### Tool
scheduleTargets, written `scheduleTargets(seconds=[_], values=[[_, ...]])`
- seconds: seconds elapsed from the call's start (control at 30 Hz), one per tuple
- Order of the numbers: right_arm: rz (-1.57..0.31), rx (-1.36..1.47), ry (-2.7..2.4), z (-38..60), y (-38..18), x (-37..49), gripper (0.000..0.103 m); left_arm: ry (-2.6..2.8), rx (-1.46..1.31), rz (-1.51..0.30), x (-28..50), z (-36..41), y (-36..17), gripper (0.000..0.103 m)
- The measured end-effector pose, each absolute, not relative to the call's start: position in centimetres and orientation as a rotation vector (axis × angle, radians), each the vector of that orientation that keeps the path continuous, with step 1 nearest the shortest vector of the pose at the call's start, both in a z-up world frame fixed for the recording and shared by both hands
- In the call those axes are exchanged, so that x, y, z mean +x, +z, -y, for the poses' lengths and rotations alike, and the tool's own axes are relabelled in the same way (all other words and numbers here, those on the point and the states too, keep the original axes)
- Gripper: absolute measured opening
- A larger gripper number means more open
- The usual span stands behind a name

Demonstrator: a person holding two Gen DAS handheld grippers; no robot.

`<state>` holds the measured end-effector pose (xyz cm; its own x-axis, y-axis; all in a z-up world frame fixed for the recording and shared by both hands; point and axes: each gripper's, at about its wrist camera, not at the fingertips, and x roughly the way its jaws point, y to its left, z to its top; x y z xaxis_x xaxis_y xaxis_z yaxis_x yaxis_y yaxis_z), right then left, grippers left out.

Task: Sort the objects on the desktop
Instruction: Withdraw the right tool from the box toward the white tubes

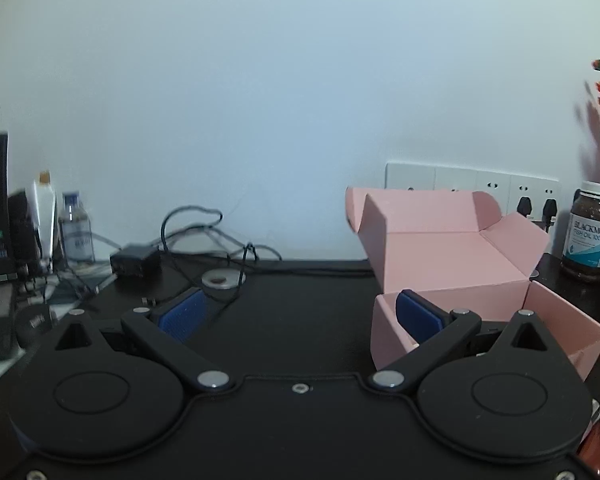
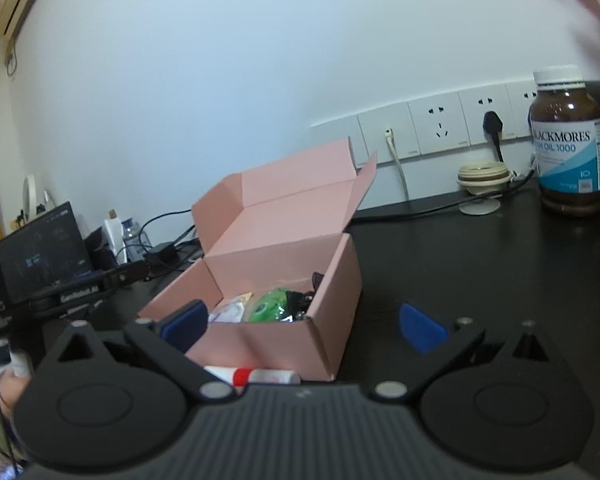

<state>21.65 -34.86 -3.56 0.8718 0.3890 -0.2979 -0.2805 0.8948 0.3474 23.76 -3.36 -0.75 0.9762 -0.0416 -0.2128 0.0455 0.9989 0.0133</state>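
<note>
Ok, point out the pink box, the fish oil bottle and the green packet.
pink box (image 2: 272,344): right wrist view, on its front wall.
fish oil bottle (image 2: 568,148): right wrist view, on its label.
green packet (image 2: 266,306): right wrist view, on its wrapper inside the box.

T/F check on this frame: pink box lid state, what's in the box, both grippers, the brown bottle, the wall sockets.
1. The pink cardboard box has its lid shut. False: the lid stands open.
2. A green crinkly packet lies inside the box. True.
3. The right gripper is clamped on an object. False: its jaws are apart, nothing between them.
4. The left gripper is open. True.
5. The brown white-capped supplement bottle lies on its side. False: it stands upright on the black desk.
6. A black plug sits in a wall socket. True.
</note>
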Motion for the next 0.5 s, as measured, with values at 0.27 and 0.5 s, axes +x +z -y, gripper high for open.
scheduleTargets(seconds=[0.27, 0.5], values=[[-0.387, 0.337, 0.358, 35.1, -3.8, 22.1, 0.102, -0.078, 0.096, -0.283, 20.5, 4.2, -0.7, 0.103], [-0.364, 0.328, 0.384, 35.0, -3.6, 21.5, 0.102, -0.200, 0.105, -0.446, 18.4, 4.4, -1.3, 0.103]])
